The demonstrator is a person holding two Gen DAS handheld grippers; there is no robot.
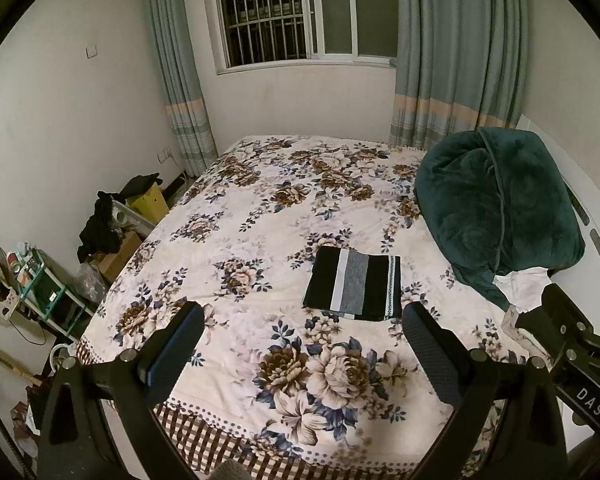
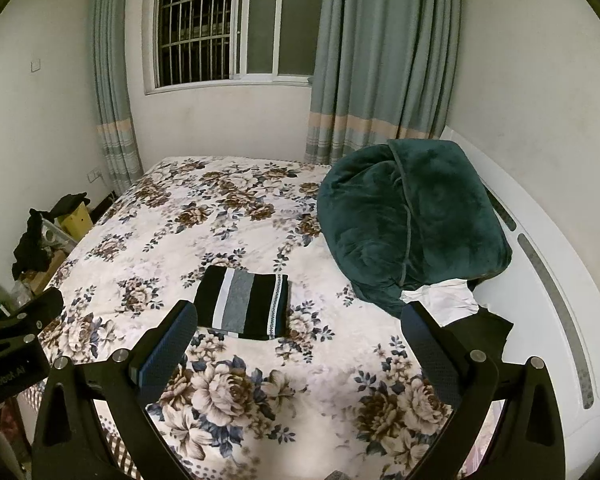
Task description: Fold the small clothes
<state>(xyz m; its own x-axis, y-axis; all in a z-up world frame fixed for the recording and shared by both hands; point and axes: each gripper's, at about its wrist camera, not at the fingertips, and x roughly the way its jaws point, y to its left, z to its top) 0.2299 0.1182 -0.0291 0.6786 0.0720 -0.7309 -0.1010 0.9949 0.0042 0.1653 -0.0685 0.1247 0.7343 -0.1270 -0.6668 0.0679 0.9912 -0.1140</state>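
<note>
While both grippers are held apart and empty above the bed's (image 1: 228, 216) near edge, the folded striped cloth (image 1: 354, 288) is seen lying flat ahead, stripes running away from the jaws. It lies right of the left gripper (image 1: 300, 344), left of the right gripper (image 2: 296, 344), neither clearly nearer. White cloth (image 2: 444, 298) is partly hidden under the green blanket (image 2: 412, 224).

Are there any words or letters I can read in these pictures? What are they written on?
"DAS": white letters on the black body of the right gripper, seen at the edge of the left wrist view.
"...enRobot.AI": white letters on the black body of the left gripper, seen at the edge of the right wrist view; the start is cut off and it is blurry.
The folded striped cloth on the bed carries no words I can see.
</note>
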